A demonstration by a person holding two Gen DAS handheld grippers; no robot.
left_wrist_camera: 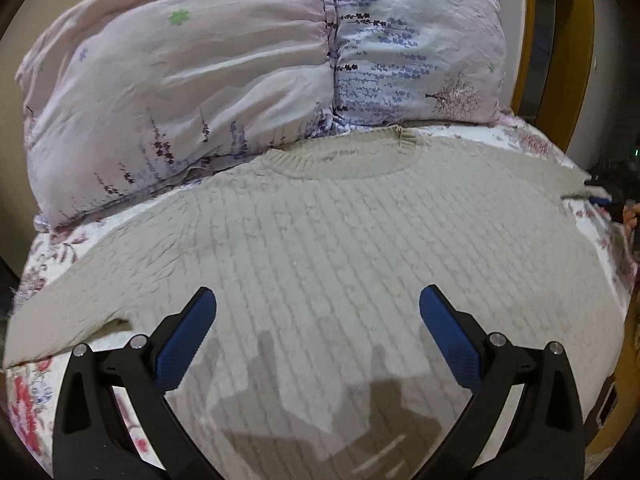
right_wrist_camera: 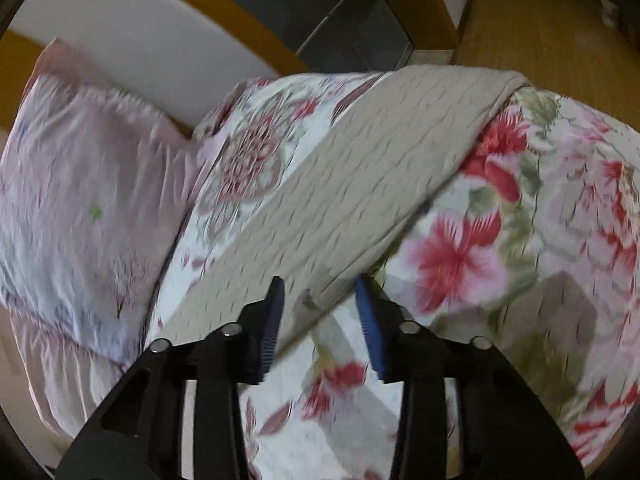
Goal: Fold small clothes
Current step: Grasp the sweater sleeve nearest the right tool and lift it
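hovering wide over the beige sweater on the bed, the left tongs point at 12 o'clock; right tongs straddle its sleeve edge, half-spread.

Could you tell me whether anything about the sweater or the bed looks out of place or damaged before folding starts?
Nothing stands out. The beige sweater lies flat, front up, on the floral bedspread, collar toward the pillows, with no visible tears or stains.
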